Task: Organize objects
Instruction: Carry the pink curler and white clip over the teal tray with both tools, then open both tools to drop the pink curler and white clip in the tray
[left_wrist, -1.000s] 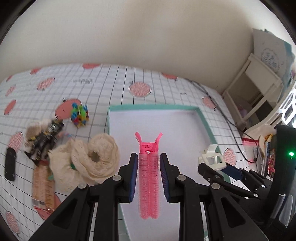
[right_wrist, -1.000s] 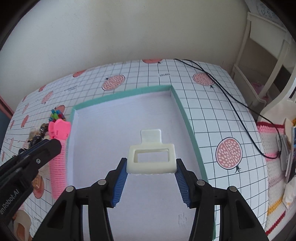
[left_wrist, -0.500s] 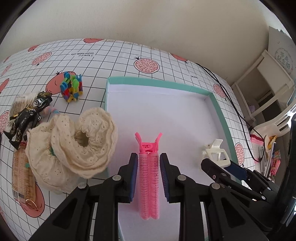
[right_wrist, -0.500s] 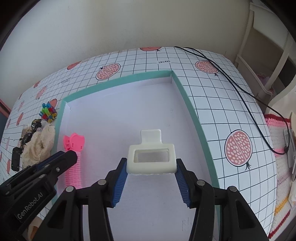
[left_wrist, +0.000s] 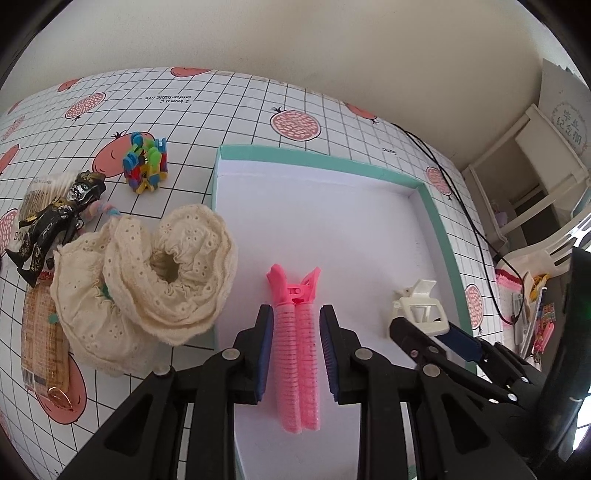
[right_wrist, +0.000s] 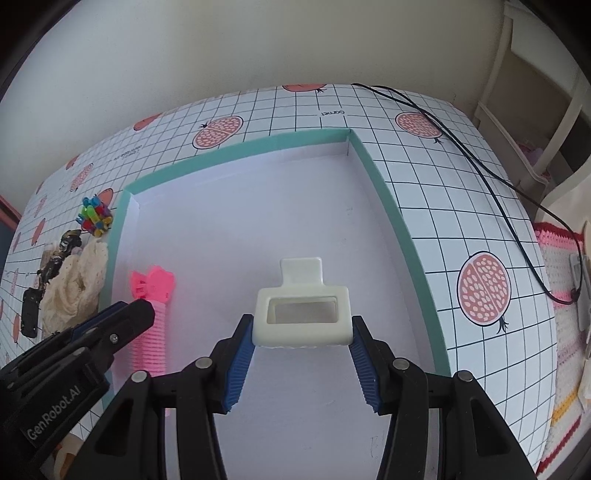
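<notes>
A pink hair-roller clip (left_wrist: 295, 354) sits between the blue pads of my left gripper (left_wrist: 295, 314), low over the white floor of the teal-rimmed tray (left_wrist: 314, 157). The pads still touch its sides while the jaws are opening. In the right wrist view the pink clip (right_wrist: 151, 288) is at the tray's (right_wrist: 240, 151) left side, its lower part hidden by the left gripper's finger (right_wrist: 129, 317). My right gripper (right_wrist: 301, 325) is shut on a cream claw clip (right_wrist: 303, 317) above the tray's middle. From the left wrist view, that claw clip (left_wrist: 417, 306) shows at the right.
Left of the tray lie a cream lace scrunchie (left_wrist: 147, 280), a bundle of colourful small clips (left_wrist: 146, 166), a black figure toy (left_wrist: 55, 221) and a snack packet (left_wrist: 40, 343). A black cable (left_wrist: 461, 199) crosses the table's right side. White furniture (left_wrist: 528, 177) stands beyond.
My left gripper has sunk with the pink clip from the tray's left edge to low inside the tray. The right gripper and its cream clip have hardly moved.
</notes>
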